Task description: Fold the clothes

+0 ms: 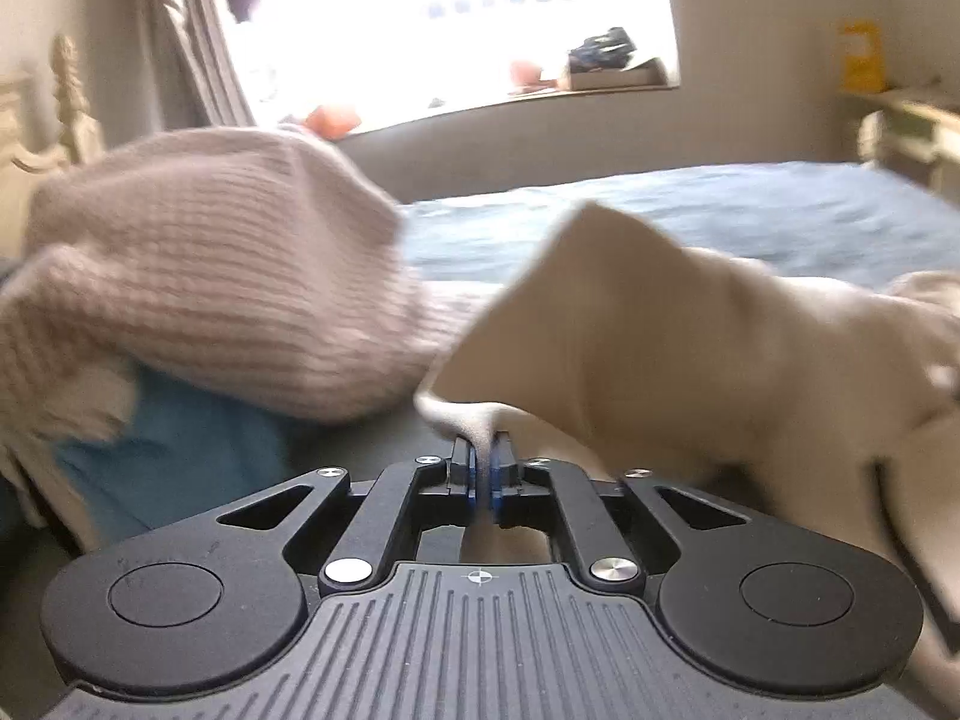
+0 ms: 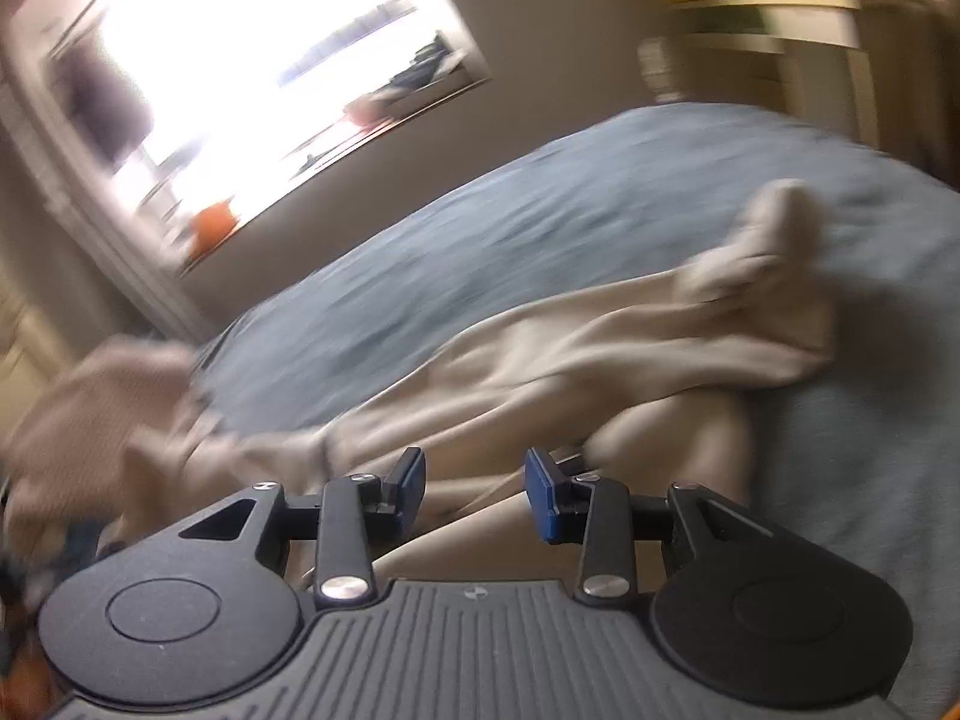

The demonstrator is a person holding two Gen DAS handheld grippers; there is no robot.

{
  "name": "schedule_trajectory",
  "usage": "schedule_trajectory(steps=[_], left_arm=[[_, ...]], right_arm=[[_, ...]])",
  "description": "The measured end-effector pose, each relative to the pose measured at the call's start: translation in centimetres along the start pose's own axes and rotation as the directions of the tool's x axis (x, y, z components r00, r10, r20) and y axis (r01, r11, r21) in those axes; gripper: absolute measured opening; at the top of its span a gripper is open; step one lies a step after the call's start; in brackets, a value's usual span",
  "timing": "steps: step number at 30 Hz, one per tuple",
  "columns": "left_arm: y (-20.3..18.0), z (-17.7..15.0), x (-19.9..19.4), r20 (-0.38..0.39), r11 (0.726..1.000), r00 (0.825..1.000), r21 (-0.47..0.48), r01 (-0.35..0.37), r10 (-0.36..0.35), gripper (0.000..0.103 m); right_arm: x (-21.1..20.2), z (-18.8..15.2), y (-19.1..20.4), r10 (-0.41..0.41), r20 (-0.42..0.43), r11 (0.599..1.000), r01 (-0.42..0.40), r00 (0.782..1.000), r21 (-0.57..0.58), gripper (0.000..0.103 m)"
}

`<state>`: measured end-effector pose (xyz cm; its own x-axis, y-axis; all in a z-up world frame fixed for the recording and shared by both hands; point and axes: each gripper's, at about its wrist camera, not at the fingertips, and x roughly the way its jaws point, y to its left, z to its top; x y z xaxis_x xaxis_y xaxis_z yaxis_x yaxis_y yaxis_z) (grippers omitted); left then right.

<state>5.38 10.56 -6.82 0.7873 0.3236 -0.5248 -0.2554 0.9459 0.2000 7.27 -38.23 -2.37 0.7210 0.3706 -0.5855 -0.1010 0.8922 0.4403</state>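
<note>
So the left gripper has its blue pads squeezed down on a pinch of the cream garment, with a little fold of the fabric bunched up right between them. From that pinch the cloth rises up and fans out to the right of the left wrist view, draping off toward the edge of the frame.

To the left of it there's a pinkish ribbed knit sweater in a heap, sitting just beside the cream piece, and something teal peeks out from underneath it. All of this is on a bed with a blue bedspread. Behind it is a bright window with some clutter on the sill, plus a curtain on the left.

The right gripper is hanging over the same cream garment, with its jaws partway apart and nothing caught between the pads. The fabric lies below the gap, but I can't tell if the fingertips actually touch it. In that view the garment is stretched in long wrinkles across the bedspread, ending in a bunched lump at the far right, and the pink sweater is a blurry mass off to the left. That whole view is pretty smeared.
</note>
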Motion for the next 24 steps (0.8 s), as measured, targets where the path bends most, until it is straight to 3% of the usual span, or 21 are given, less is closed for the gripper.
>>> schedule_trajectory(steps=[4,6,8,10,11,12,13,15,18,19,21,24], left_arm=[[1.2,-0.1,-1.3,0.018,0.997,0.998,-0.032,-0.066,0.066,0.03],[1.1,-0.6,-3.0,0.057,0.997,0.995,-0.027,-0.078,0.08,0.058],[0.6,-0.9,-4.7,0.106,0.998,0.992,-0.02,-0.065,0.067,0.073],[-0.6,-1.1,-6.1,0.122,0.998,0.991,0.005,0.061,-0.061,0.079],[-1.5,-1.1,-6.5,0.103,0.987,0.982,0.018,0.159,-0.16,0.086],[-2.5,-1.1,-6.7,0.066,0.962,0.96,0.028,0.273,-0.274,0.09],[-3.5,-1.1,-6.9,0.028,0.923,0.923,0.033,0.383,-0.384,0.09],[-6.1,-1.3,-6.9,-0.053,0.83,0.83,0.027,0.558,-0.556,0.091],[-11.1,-1.9,-7.2,-0.182,0.686,0.683,0.057,0.725,-0.707,0.091],[-12.7,-2.2,-7.3,-0.218,0.646,0.648,0.087,0.758,-0.73,0.091],[-16.0,-3.0,-7.5,-0.285,0.588,0.615,0.183,0.788,-0.735,0.093],[-19.7,-4.5,-7.1,-0.344,0.582,0.649,0.286,0.761,-0.679,0.089]], right_arm=[[1.3,-1.5,4.5,0.049,-0.065,0.993,-0.055,0.997,-0.102,0.04],[1.5,-1.8,5.9,0.044,-0.074,0.991,-0.053,0.996,-0.127,0.04],[0.9,-2.4,6.3,0.039,-0.08,0.989,-0.05,0.996,-0.142,0.044],[0.3,-3.0,6.7,0.037,-0.092,0.978,-0.055,0.995,-0.203,0.048],[-0.2,-3.5,6.9,0.025,-0.098,0.97,-0.048,0.995,-0.239,0.05],[-0.6,-4.0,7.1,0.012,-0.102,0.962,-0.039,0.995,-0.271,0.054],[-1.0,-4.5,7.3,-0.001,-0.105,0.952,-0.031,0.994,-0.303,0.06],[-1.4,-5.6,7.3,-0.003,-0.12,0.942,-0.038,0.993,-0.335,0.062],[-1.5,-7.0,6.6,-0.003,-0.163,0.949,-0.049,0.987,-0.312,0.062],[-1.4,-7.3,6.2,-0.002,-0.167,0.954,-0.048,0.986,-0.295,0.062],[-1.4,-8.0,5.4,-0.001,-0.176,0.965,-0.046,0.984,-0.26,0.062],[-0.9,-8.6,4.6,0.015,-0.186,0.973,-0.058,0.982,-0.225,0.061]])
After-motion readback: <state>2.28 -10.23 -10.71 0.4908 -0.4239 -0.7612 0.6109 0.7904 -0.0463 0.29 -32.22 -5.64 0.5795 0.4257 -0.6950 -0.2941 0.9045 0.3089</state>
